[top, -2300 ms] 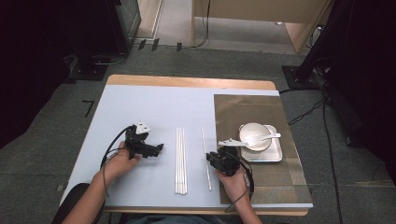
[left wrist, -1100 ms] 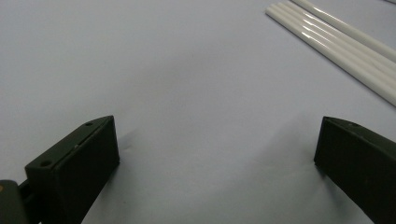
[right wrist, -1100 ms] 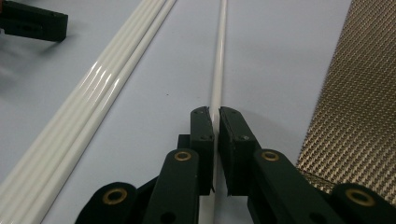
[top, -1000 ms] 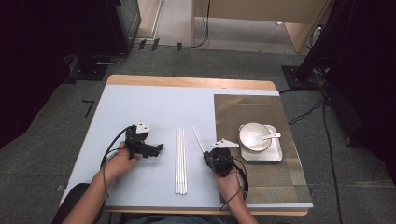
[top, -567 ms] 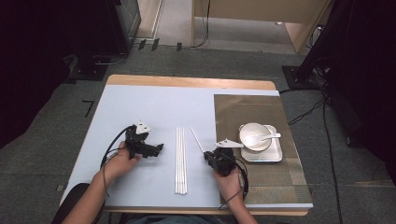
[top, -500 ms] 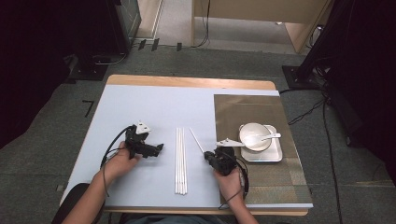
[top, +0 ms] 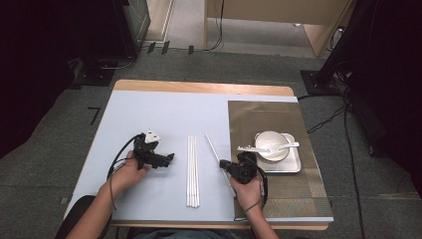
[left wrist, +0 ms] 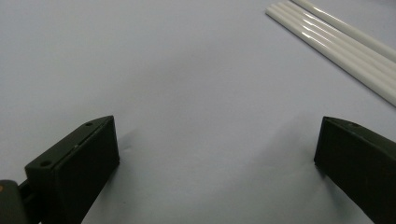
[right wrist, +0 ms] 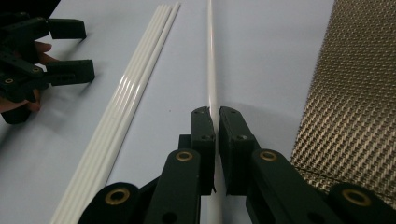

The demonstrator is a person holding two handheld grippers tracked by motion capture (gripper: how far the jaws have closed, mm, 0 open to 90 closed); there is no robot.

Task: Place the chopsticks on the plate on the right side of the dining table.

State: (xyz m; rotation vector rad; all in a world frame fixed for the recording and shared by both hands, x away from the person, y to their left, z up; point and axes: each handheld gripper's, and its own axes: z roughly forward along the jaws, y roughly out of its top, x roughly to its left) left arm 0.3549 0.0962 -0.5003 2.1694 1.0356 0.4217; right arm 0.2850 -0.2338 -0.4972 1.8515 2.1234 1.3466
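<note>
Chopstick [right wrist: 211, 70] is the thing in hand here: one white stick, clamped between the pads of the right tool [right wrist: 214, 122], which has clenched on it low along its length, so the far end runs out ahead over the pale tabletop [top: 164, 112]. From above, that stick [top: 212, 147] lies at a slant, tip pointing up and to the left, between the bundle and the mat. A couple of seconds ago it lay straight, parallel to the others; since then the right tool [top: 226, 164] has closed on it and swung it askew, which I take to mean it has been singled out and is about to be carried off, most likely toward the dishes. To its left the remaining chopsticks [top: 192, 172] lie side by side, touching, untouched. To its right lies the woven golden mat [top: 268, 112], and on that a metal tray [top: 294, 167] with a white bowl [top: 268, 142] and a white spoon [top: 291, 145] resting in it. Farther left, well apart from the bundle, the left tool [top: 169, 157] sits released, jaws wide over bare tabletop [left wrist: 187, 93] with nothing between them; the bundle's ends [left wrist: 336, 42] show off to one side. That hand has not shifted, so the work is the right hand's alone for now.
</note>
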